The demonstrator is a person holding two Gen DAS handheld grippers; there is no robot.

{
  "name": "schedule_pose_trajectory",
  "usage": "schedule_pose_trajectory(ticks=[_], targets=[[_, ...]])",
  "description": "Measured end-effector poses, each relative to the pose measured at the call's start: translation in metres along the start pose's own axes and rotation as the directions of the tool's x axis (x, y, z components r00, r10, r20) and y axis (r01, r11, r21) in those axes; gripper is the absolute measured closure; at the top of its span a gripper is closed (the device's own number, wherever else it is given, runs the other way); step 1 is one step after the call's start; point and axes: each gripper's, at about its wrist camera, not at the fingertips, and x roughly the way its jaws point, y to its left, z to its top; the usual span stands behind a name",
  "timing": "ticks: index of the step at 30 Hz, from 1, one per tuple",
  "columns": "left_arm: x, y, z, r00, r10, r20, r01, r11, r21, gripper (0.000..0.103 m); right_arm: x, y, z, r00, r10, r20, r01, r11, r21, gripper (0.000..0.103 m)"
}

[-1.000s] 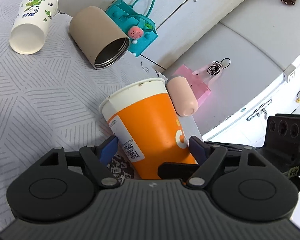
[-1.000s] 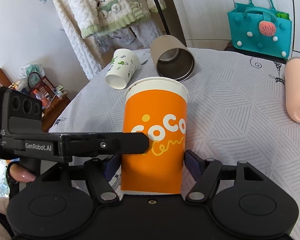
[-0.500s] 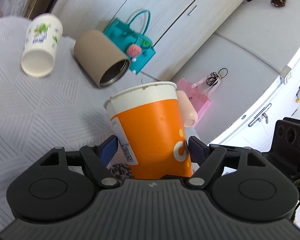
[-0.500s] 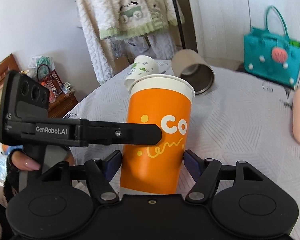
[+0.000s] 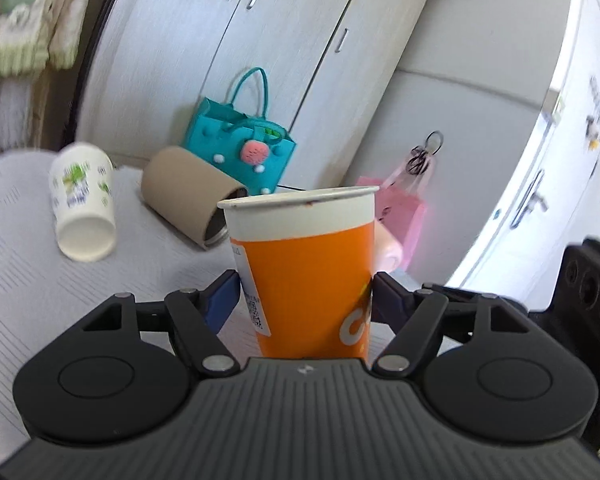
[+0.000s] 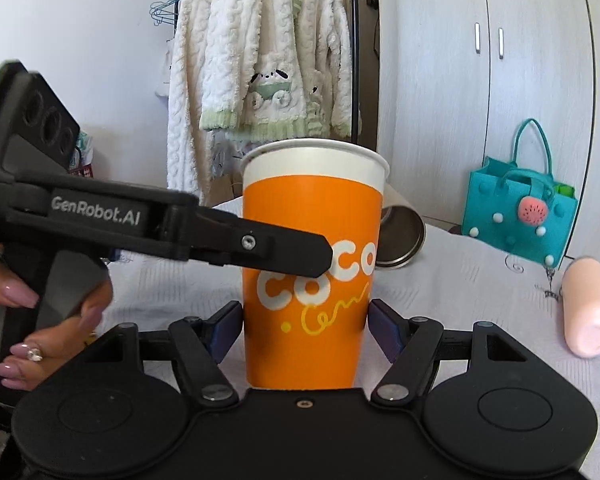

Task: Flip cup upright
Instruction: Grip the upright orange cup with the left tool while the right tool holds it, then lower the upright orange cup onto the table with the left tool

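- Right wrist view: tall orange paper cup (image 6: 312, 276) is held upright, mouth up, clamped low on its wall by right gripper (image 6: 305, 330).
- Left gripper (image 5: 305, 298) is also closed on the cup's lower wall.
- Cup is judged light, thin-walled, crushable; lower wall is best gripped gently.
- Compared with a second ago, cup is raised and levelled; white patterned paper cup (image 5: 83, 206) is left lying on grey tablecloth (image 5: 24, 272).

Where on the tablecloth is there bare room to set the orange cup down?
Bare cloth lies left of the orange cup, in front of the white cup, and between orange cup and pink bottle. The back is crowded: tan tumbler, teal bag.
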Motion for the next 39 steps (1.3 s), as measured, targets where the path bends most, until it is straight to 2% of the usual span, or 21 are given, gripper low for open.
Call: schedule_pose_trajectory(ticks=[4,11,17,21,25,29,32,39], targets=[[0.001,-0.003,0.007,0.999,0.045,0.022,-0.047,0.997,0.064,0.032,0.01,-0.001,0.005,1.0,0.003,0.005,-0.003,1.0,0.0,0.029],[0.012,0.004,0.025,0.998,0.056,0.041,-0.061,0.989,0.133,0.032,0.029,0.0,0.019,0.998,-0.049,0.041,0.051,0.997,-0.062,0.029],[0.031,-0.002,0.023,0.992,0.126,0.022,-0.127,0.961,0.245,0.034,0.056,-0.008,0.027,0.997,-0.067,-0.03,0.064,0.993,-0.096,0.029],[0.031,0.003,0.024,0.995,0.097,0.037,-0.102,0.97,0.222,0.034,0.059,-0.014,0.025,0.998,-0.057,-0.022,0.055,0.996,-0.076,0.029],[0.031,0.005,0.021,0.998,0.045,0.045,-0.054,0.968,0.244,0.034,0.061,-0.021,0.021,0.999,-0.046,-0.009,0.046,0.999,-0.019,0.029],[0.025,0.006,0.015,0.998,-0.002,0.056,-0.011,0.972,0.234,0.033,0.054,-0.014,0.009,0.995,-0.094,0.015,0.094,0.996,-0.009,0.029],[0.026,0.01,0.018,0.999,-0.005,0.05,-0.005,0.981,0.195,0.034,0.053,-0.01,0.008,0.994,-0.109,0.023,0.11,0.994,-0.028,0.029],[0.027,0.009,0.018,0.999,0.004,0.046,-0.013,0.982,0.189,0.033,0.054,-0.01,0.012,0.994,-0.111,0.015,0.112,0.993,-0.039,0.029]])
